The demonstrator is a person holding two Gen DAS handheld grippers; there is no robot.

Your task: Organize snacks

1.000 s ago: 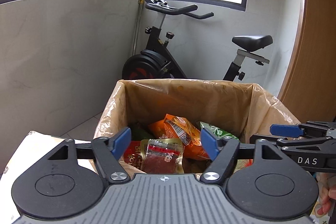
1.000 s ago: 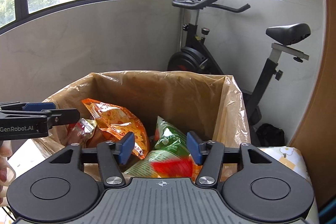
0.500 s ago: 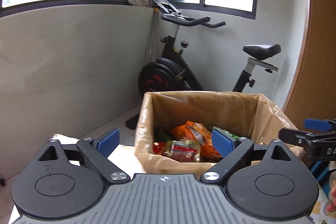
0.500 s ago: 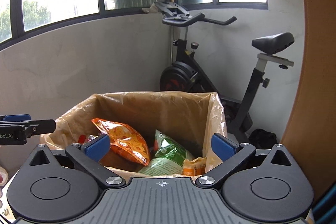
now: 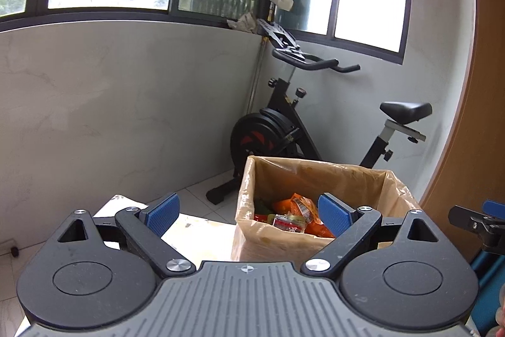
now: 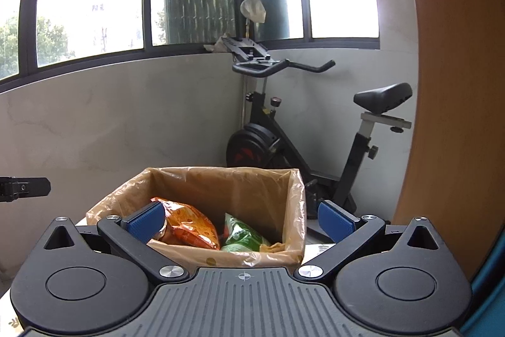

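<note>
Left wrist view is showing the left gripper (image 5: 249,212) standing spread and empty; the right gripper (image 6: 241,220) is gaping too, holding nothing. Snack packets (image 6: 189,225) are lying inside the lined box (image 6: 221,179).

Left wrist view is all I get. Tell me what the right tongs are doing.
Observer: The right tongs are wide open, with nothing between the pads.
Operator: Report what lies ahead of them.
Observer: A light green bag lies in the box, to the right of the orange bag.
Operator: Check the box's near right corner.
Observer: A small yellowish packet sits there, beside the green bag.
</note>
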